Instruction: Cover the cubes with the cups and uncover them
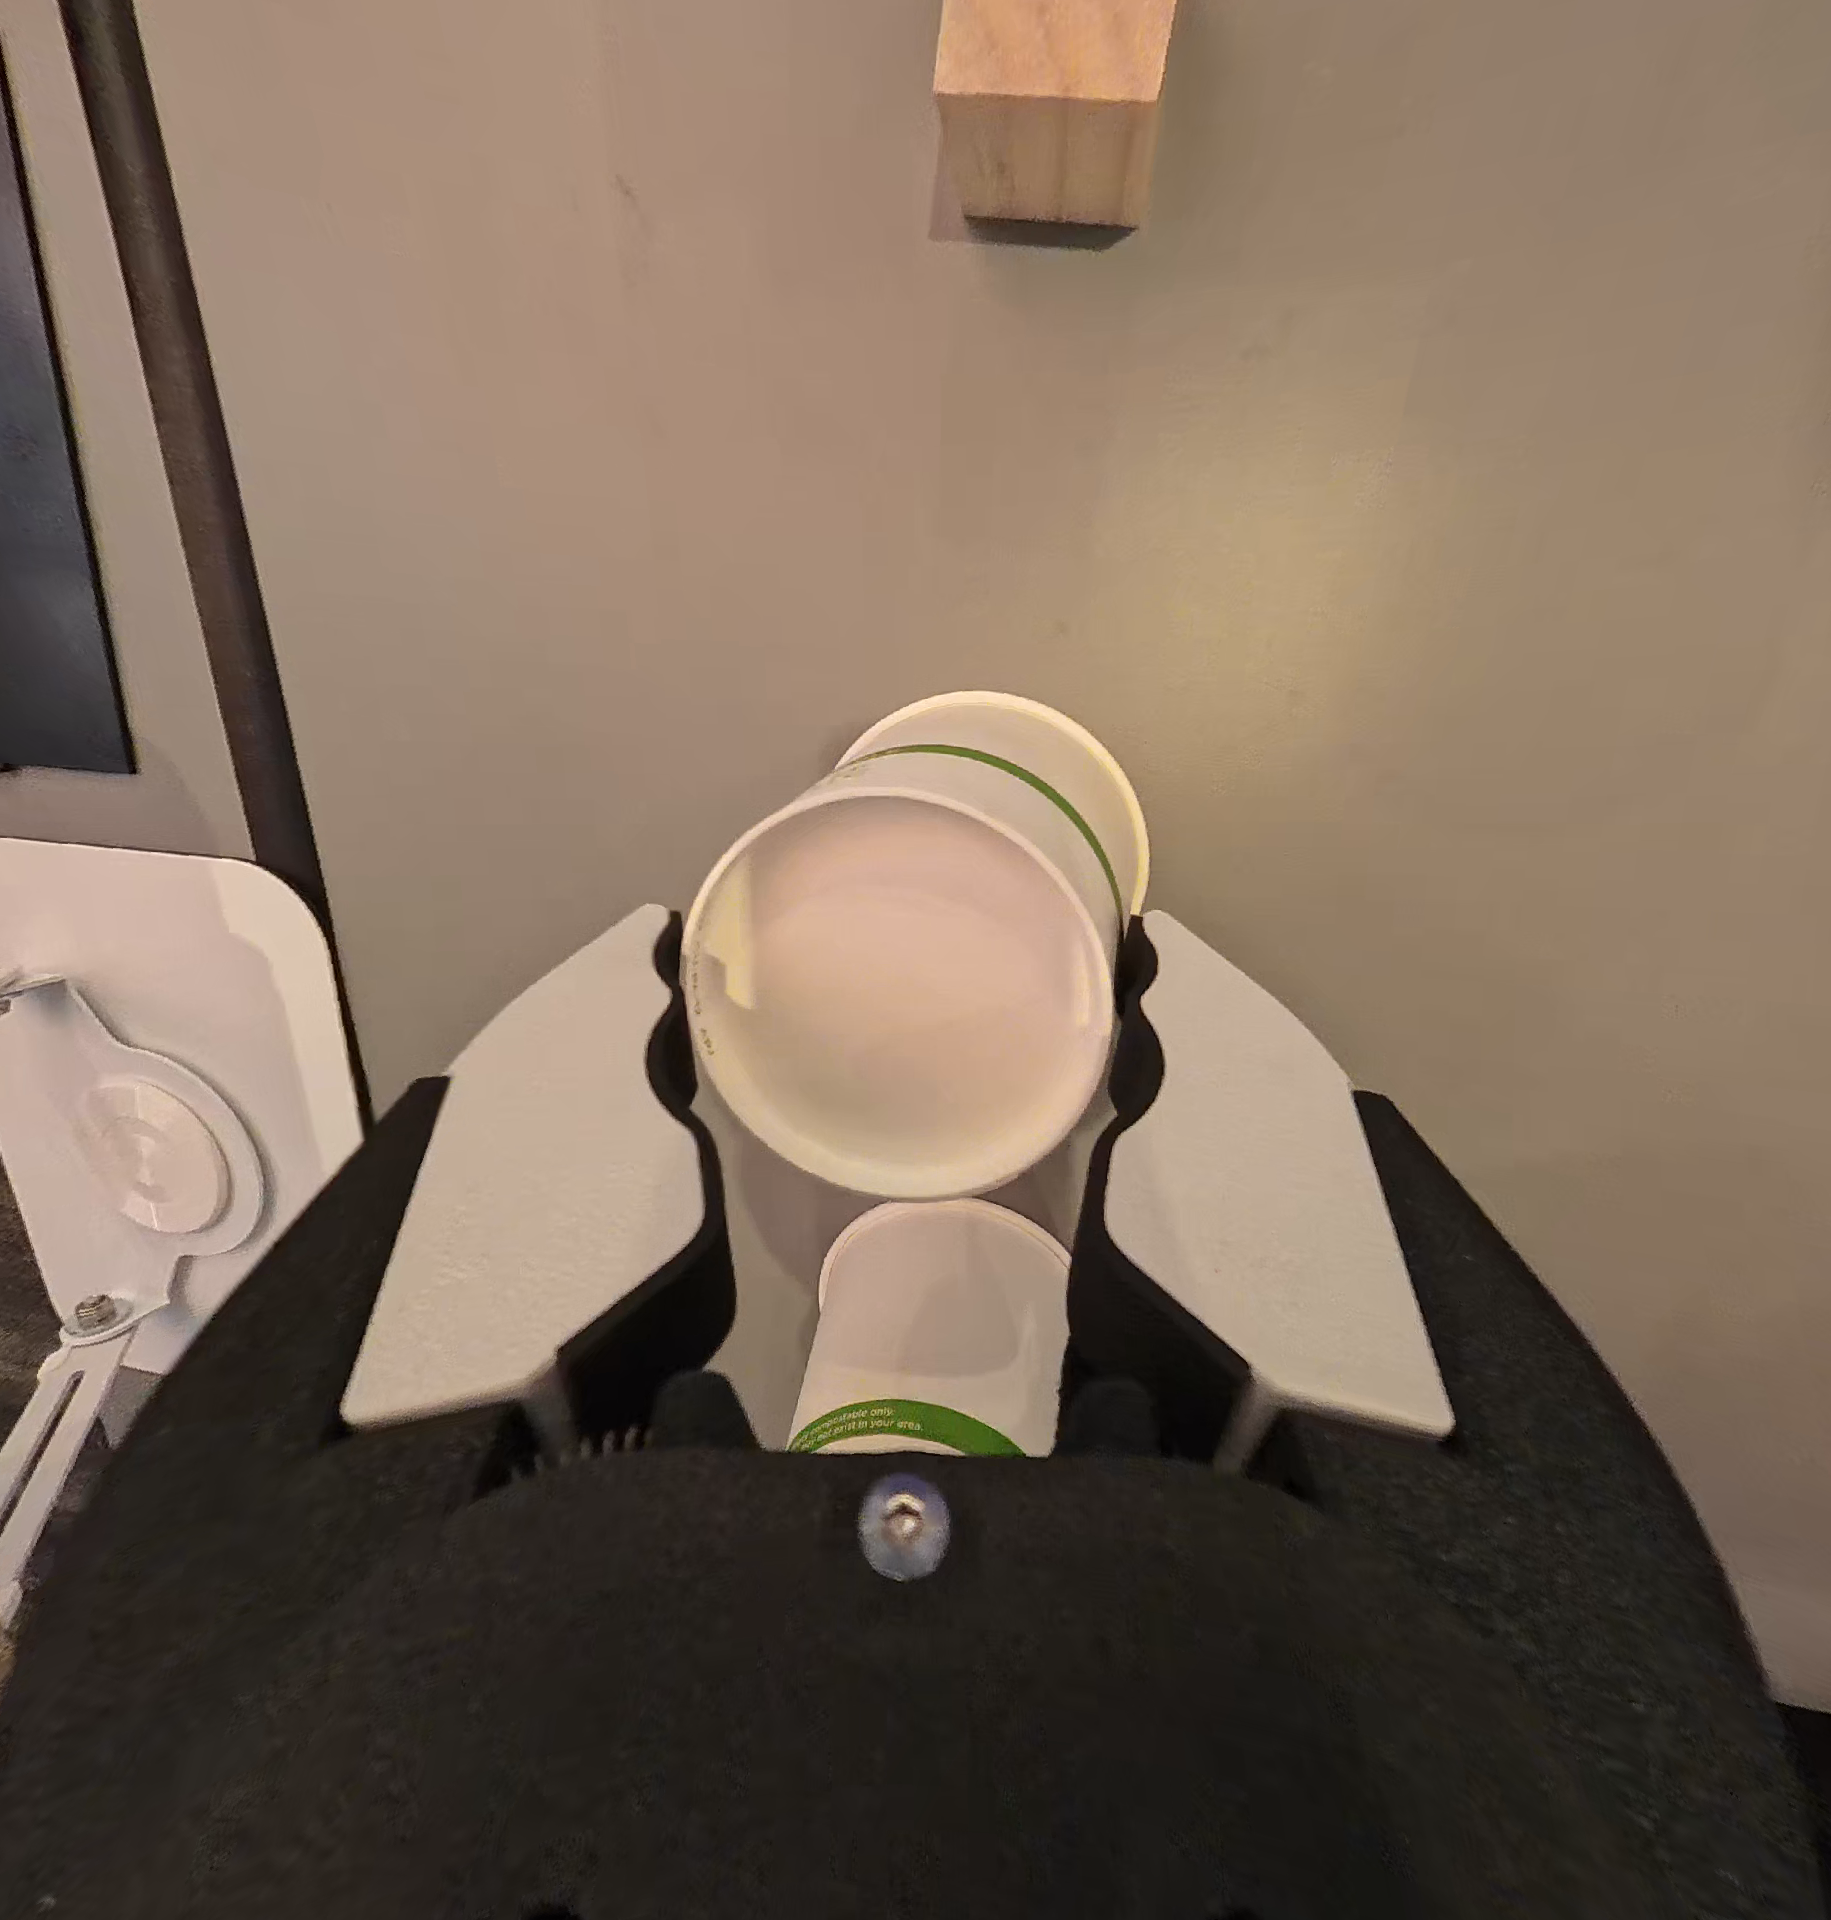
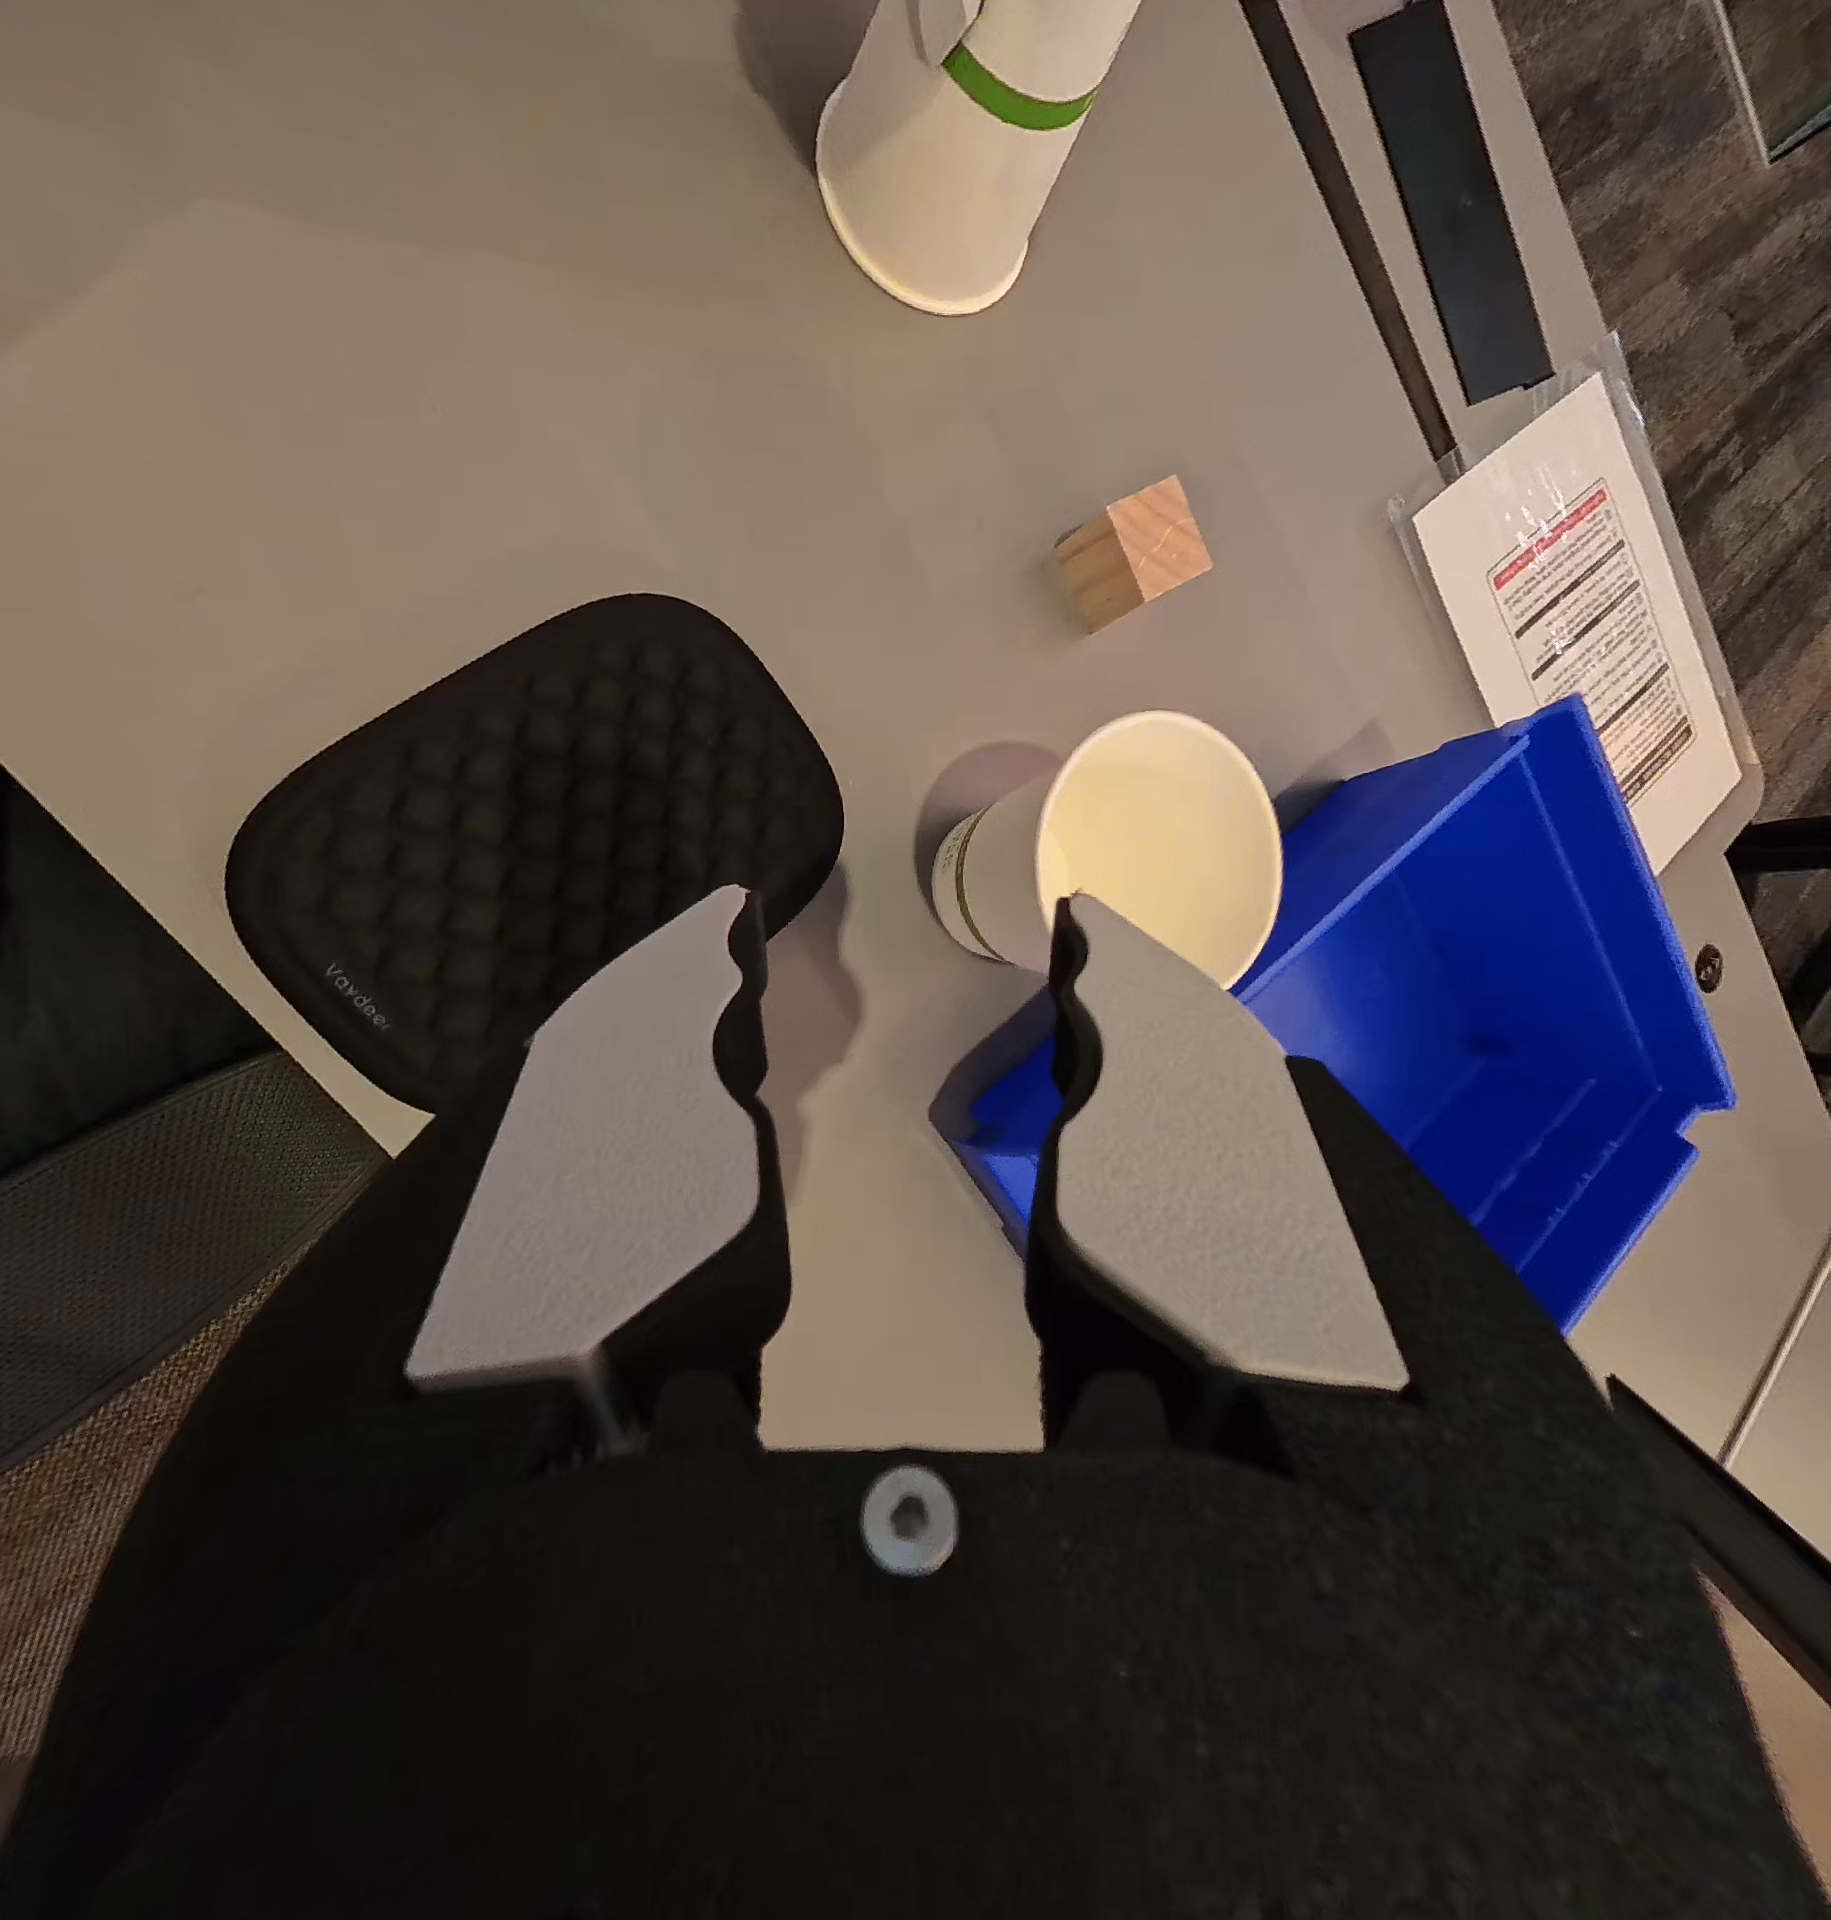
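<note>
My left gripper [image 1: 900,997] clamps an inverted paper cup [image 1: 895,987], wooden cube [image 1: 1051,104] straight ahead beyond it; my right gripper [image 2: 906,914] gapes empty beside the upright cup [image 2: 1150,842].

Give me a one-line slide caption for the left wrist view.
Left gripper clamps an inverted paper cup above the table, a wooden cube ahead.

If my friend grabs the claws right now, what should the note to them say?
Left claw: shut on a tilted upside-down paper cup.
Right claw: open and empty, beside the upright paper cup next to the blue bin.
Wooden cube: bare on the table.
Done: no cube in view is covered.
Left: set a cup over the cube, then lift it off.
</note>
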Available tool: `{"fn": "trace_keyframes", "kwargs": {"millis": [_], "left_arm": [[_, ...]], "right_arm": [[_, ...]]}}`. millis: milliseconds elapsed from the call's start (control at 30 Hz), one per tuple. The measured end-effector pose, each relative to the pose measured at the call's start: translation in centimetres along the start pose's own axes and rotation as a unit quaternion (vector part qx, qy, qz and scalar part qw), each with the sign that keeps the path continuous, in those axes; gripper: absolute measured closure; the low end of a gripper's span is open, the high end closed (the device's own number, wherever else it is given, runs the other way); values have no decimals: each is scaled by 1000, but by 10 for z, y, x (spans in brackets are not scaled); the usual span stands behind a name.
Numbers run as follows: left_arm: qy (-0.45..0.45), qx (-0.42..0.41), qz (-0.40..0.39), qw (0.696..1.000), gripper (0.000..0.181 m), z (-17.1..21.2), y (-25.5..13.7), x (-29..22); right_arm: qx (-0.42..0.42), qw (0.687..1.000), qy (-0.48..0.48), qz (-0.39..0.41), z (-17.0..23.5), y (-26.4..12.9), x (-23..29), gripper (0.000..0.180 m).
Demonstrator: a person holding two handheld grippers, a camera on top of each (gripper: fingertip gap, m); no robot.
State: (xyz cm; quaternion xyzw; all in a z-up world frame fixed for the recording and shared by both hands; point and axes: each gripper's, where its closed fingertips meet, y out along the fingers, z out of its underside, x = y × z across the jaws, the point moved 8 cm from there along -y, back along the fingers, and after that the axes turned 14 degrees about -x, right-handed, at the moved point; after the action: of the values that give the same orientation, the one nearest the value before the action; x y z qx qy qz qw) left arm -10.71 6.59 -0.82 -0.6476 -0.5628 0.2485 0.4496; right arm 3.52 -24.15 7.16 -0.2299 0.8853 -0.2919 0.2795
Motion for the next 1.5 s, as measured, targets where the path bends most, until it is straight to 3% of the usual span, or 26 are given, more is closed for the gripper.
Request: {"fn": "trace_keyframes", "kwargs": {"millis": [400,533,667,867,1067,1167,1267,1333,1433,1500], "left_arm": [[-2,-20,7,1000,102,-2,-7,-1],[-8,-96,-16,995,102,-11,-42,-1],[-15,-234,-46,971,102,-24,-97,-10],[-7,-432,-63,900,102,-40,-165,-56],[21,-515,-20,857,102,-51,-193,-102],[26,-529,-5,848,102,-53,-193,-112],[18,-541,28,840,102,-53,-189,-116],[9,-542,50,839,101,-52,-184,-119],[-2,-538,37,842,100,-46,-180,-119],[-12,-540,26,841,97,-37,-185,-118]], "right_arm": [[-28,999,25,0,14,0,-2,130],[-56,998,32,17,13,-1,-4,131],[-135,989,37,46,-7,2,-5,129],[-344,930,128,18,-53,23,-9,124],[-486,848,191,-94,-86,42,-7,123],[-541,802,204,-150,-97,38,-2,137],[-560,781,201,-190,-99,36,0,170],[-571,762,202,-229,-99,33,2,176],[-558,770,208,-229,-95,31,-1,180],[-530,796,193,-220,-91,18,-7,180]]}}
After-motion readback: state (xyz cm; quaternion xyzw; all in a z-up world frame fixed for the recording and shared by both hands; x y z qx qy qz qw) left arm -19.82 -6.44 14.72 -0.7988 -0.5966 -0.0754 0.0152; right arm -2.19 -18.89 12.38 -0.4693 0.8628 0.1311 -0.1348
